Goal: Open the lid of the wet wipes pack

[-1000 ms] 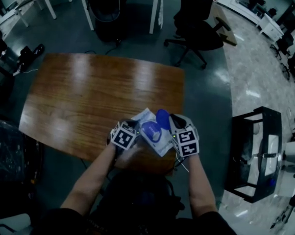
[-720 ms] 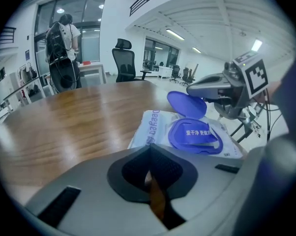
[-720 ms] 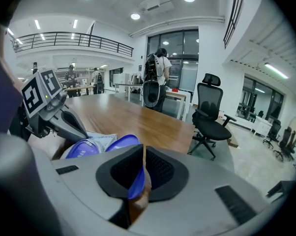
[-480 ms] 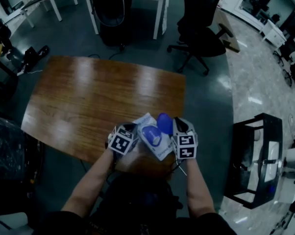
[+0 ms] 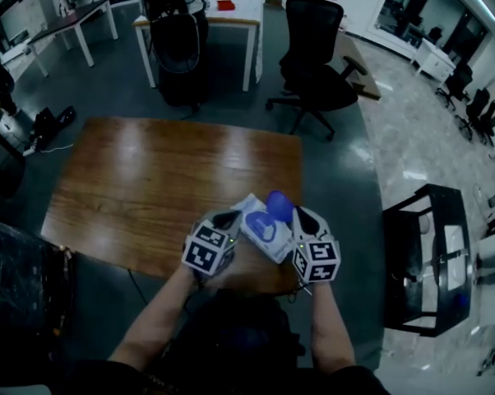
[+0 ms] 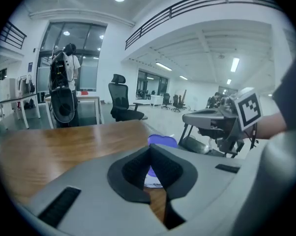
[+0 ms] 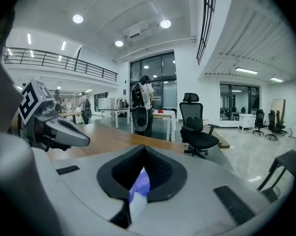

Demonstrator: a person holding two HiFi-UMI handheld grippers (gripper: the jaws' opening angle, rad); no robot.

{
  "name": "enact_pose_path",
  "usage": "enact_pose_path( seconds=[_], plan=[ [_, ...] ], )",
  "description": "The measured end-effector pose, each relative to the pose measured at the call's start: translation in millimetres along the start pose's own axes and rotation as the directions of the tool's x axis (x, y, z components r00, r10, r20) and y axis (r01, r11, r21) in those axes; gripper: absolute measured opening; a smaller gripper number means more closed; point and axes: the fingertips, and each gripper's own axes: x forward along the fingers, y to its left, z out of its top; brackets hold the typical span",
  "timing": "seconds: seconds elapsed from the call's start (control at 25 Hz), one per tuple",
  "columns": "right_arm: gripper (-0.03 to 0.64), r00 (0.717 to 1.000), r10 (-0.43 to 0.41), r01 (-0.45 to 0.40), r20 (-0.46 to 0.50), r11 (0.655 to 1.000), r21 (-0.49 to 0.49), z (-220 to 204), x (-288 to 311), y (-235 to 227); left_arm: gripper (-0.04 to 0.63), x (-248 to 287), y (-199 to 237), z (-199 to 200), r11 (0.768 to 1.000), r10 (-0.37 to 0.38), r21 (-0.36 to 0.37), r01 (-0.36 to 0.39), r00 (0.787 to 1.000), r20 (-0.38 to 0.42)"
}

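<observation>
The white wet wipes pack [image 5: 262, 229] hangs in the air over the near edge of the wooden table [image 5: 149, 188], held between both grippers. Its blue lid [image 5: 279, 206] stands flipped up on the pack's far right side. My left gripper [image 5: 233, 218] is shut on the pack's left edge; in the left gripper view the lid [image 6: 162, 140] shows beyond the closed jaws [image 6: 150, 173]. My right gripper [image 5: 295, 214] is shut, with the blue lid [image 7: 139, 183] and a strip of white pinched between its pads.
A black office chair [image 5: 313, 48] and a white desk [image 5: 223, 11] stand beyond the table. A black metal rack [image 5: 428, 253] is on the floor at the right. A dark bulky object [image 5: 9, 286] sits at the near left.
Both grippers have lifted the pack up off the table and a little to the right. The lid stays flipped up.
</observation>
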Motion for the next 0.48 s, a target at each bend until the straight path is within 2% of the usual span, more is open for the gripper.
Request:
enact_pose_path(
  seconds=[0.2, 0.48],
  plan=[
    [0.011, 0.995, 0.039, -0.042, 0.092, 0.999, 0.022, 24, -35, 18, 0.005, -27, -32, 25, 1.0, -0.013, 0.007, 0.012, 0.995, 0.097],
    [0.011, 0.973, 0.133, -0.134, 0.191, 0.991, -0.006, 60, -87, 47, 0.005, -67, -69, 50, 0.999, 0.028, 0.028, -0.033, 0.983, 0.18]
  ],
)
